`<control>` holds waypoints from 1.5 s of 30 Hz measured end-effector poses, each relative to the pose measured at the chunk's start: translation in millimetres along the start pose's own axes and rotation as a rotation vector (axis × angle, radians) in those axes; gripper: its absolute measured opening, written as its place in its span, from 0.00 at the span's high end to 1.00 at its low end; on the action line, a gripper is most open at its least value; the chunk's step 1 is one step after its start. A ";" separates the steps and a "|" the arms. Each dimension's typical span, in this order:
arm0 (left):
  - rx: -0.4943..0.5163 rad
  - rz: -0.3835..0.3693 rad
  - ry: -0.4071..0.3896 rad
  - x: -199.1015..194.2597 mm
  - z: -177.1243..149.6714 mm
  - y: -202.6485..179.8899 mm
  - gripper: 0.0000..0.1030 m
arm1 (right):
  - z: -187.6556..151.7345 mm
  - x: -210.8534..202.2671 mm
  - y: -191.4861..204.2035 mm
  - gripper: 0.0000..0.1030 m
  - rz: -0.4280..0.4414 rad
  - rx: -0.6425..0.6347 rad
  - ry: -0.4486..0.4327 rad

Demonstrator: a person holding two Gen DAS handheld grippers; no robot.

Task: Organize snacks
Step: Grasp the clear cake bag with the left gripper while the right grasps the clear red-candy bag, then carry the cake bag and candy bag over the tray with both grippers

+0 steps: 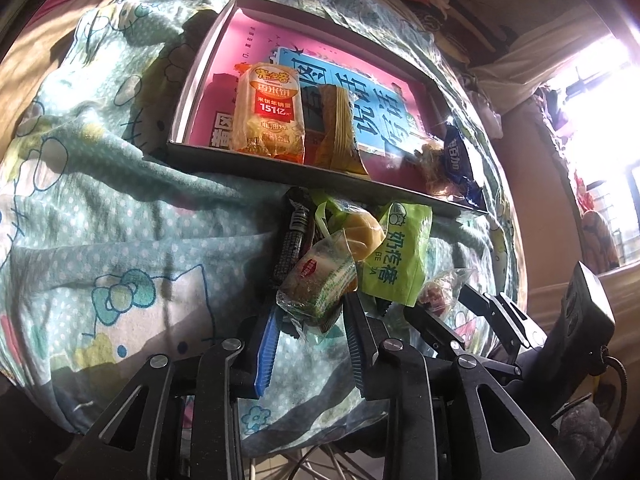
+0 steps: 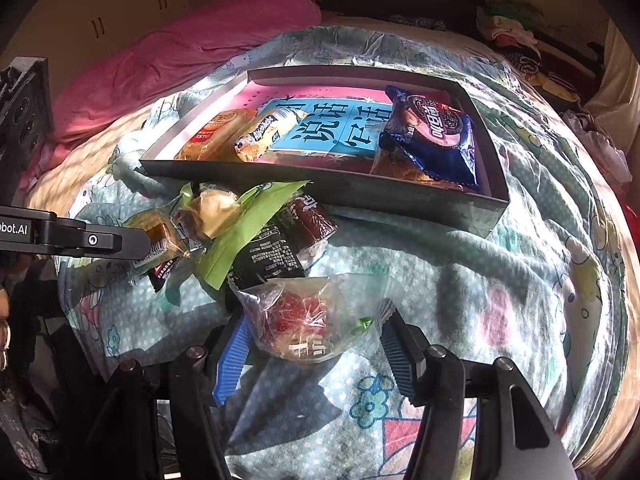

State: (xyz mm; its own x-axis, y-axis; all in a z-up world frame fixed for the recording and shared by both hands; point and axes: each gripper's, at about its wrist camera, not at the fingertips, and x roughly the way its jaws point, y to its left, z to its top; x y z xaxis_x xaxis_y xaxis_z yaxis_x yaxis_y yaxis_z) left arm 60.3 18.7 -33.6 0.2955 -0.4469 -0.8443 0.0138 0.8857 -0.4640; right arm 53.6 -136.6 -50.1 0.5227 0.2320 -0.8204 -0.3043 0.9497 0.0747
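A shallow grey box (image 1: 256, 166) with a pink and blue lining lies on the bed and holds an orange rice-cracker pack (image 1: 267, 114), a yellow-brown pack (image 1: 336, 128) and a blue cookie pack (image 2: 430, 138). A pile of loose snacks lies in front of it: a green pack (image 1: 394, 256), a black pack (image 2: 276, 256) and a yellow cake (image 2: 214, 210). My left gripper (image 1: 310, 322) has its fingers around a clear-wrapped cake (image 1: 320, 284). My right gripper (image 2: 314, 344) is open around a clear bag of red snacks (image 2: 304, 316).
The bed has a light blue cartoon-print quilt (image 2: 500, 280). A pink blanket (image 2: 192, 52) lies at the back. Piled clothes (image 2: 520, 40) sit at the far right. A bright window (image 1: 600, 120) is to the right.
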 end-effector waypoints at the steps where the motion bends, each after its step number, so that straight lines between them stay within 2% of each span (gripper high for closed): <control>1: 0.004 0.005 0.001 1.1 0.6 -1.8 0.68 | 0.0 0.2 -0.3 0.40 0.001 0.002 0.000; 7: 0.030 0.039 -0.002 5.7 5.9 -11.2 0.66 | -0.5 2.5 -1.7 0.40 0.004 0.012 0.004; 12: 0.090 0.090 -0.012 0.3 3.5 -25.0 0.67 | -1.0 3.8 -2.6 0.40 0.007 0.016 0.008; 15: 0.097 0.074 -0.020 -3.8 -1.8 -26.4 0.68 | -1.7 4.0 -3.7 0.40 0.012 0.020 0.010; 18: 0.114 0.057 -0.022 -5.2 -4.1 -28.1 0.74 | -2.0 4.6 -3.9 0.40 0.014 0.023 0.011; 25: 0.116 0.070 0.030 6.6 -9.3 -28.8 0.74 | -2.9 6.9 -4.6 0.39 0.022 0.031 0.021; 27: 0.120 0.074 0.042 9.1 -11.3 -28.4 0.72 | -2.4 7.5 -5.2 0.39 0.025 0.033 0.022; 31: 0.119 0.083 0.080 18.7 -15.7 -27.9 0.61 | -2.5 8.6 -4.9 0.38 0.026 0.033 0.024; 33: 0.130 0.096 0.095 23.9 -18.6 -30.1 0.59 | -2.5 9.6 -4.7 0.38 0.025 0.034 0.026; 39: 0.153 0.135 0.104 36.1 -18.6 -38.0 0.60 | -2.5 11.4 -4.9 0.39 0.025 0.032 0.027; 40: 0.151 0.136 0.103 37.0 -18.3 -37.7 0.62 | -2.6 11.4 -4.9 0.39 0.026 0.031 0.027; 45: 0.130 0.099 0.090 30.9 -16.9 -34.6 0.64 | -1.0 5.8 -6.8 0.40 0.030 0.035 0.002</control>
State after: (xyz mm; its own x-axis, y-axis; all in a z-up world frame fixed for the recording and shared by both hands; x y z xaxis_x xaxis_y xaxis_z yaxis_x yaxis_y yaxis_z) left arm 52.9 -27.8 -48.2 0.2148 -0.3613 -0.9074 0.1137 0.9320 -0.3442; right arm 57.9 -141.9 -55.9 0.5119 0.2598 -0.8188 -0.2915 0.9491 0.1188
